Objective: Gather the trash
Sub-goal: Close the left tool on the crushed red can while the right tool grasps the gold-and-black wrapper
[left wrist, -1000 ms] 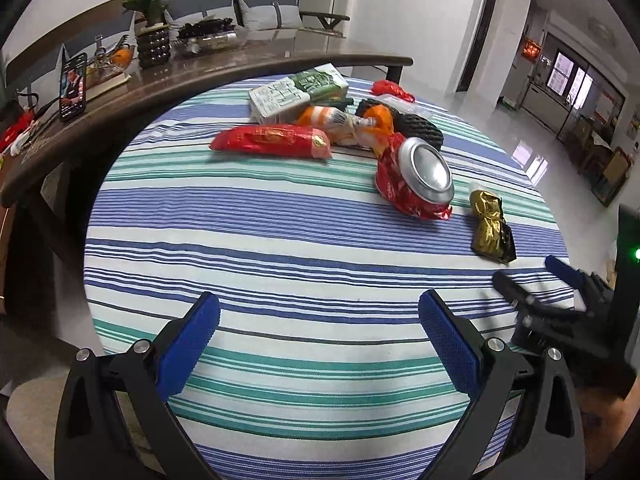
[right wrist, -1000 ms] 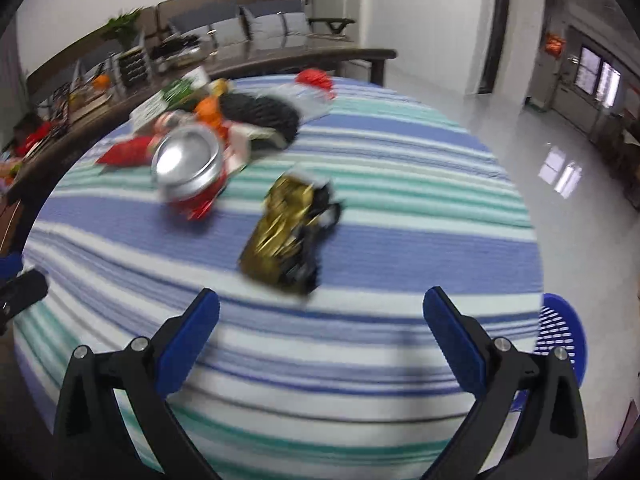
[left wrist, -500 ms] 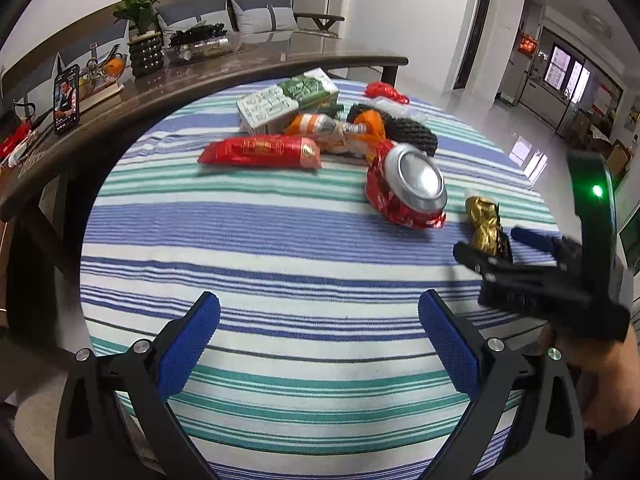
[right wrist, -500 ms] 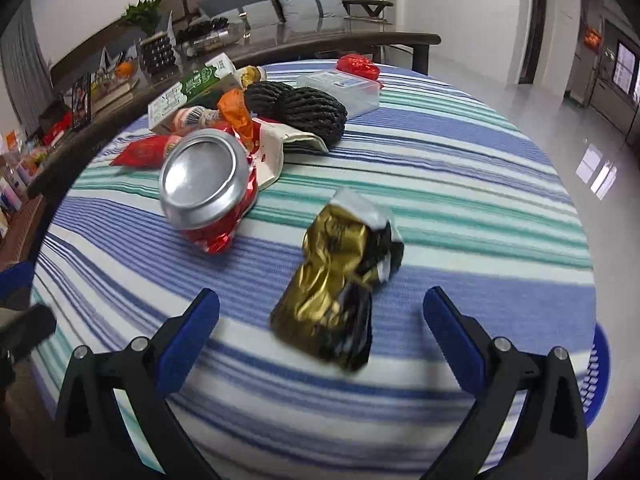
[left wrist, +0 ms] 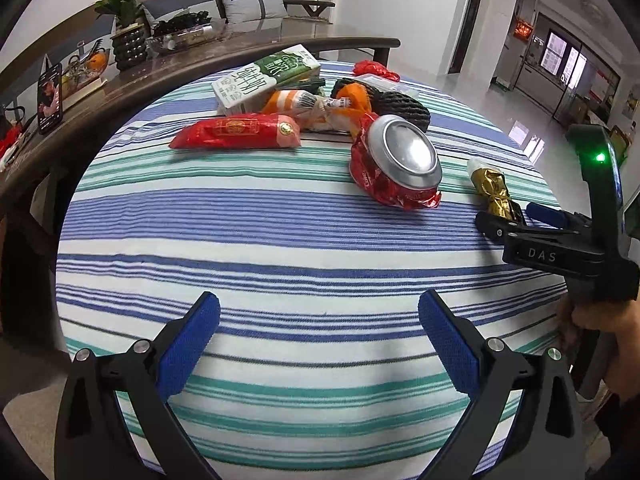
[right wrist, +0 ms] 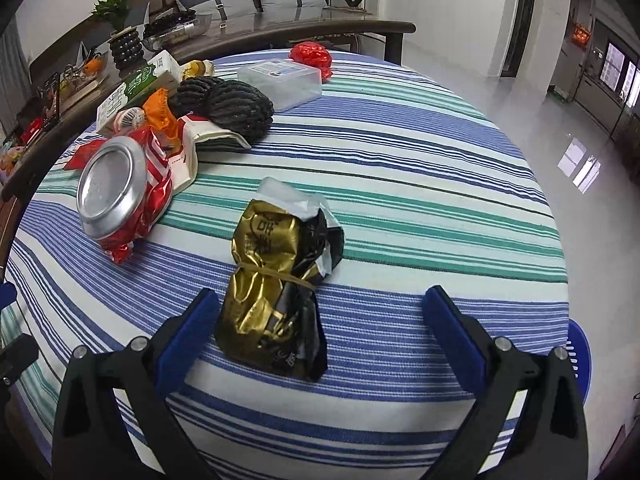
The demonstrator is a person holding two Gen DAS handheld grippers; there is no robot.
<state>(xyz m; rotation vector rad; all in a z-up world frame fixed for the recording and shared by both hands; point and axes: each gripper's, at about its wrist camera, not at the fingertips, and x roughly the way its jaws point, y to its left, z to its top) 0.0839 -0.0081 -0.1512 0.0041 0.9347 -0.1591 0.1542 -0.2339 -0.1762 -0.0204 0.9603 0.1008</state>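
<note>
A crumpled gold and black wrapper [right wrist: 276,292] lies on the striped tablecloth [right wrist: 420,208], its near end between the blue pads of my open right gripper [right wrist: 320,320]. In the left wrist view that same wrapper [left wrist: 494,192] lies just beyond the right gripper [left wrist: 520,220]. A crushed red can [right wrist: 120,196] [left wrist: 396,164] lies to its left. My left gripper [left wrist: 320,332] hangs open over bare cloth near the table's front, with nothing between its fingers.
Farther back lie a red snack packet [left wrist: 236,132], a green and white carton [left wrist: 264,76], an orange wrapper [left wrist: 312,104], black mesh bundles [right wrist: 228,104], a clear plastic box [right wrist: 280,80] and a red foil ball [right wrist: 312,56]. A blue basket [right wrist: 580,356] stands below the table's right edge.
My right gripper has come forward to the gold wrapper, whose near end now lies between its pads. The left gripper has edged closer to the trash pile.
</note>
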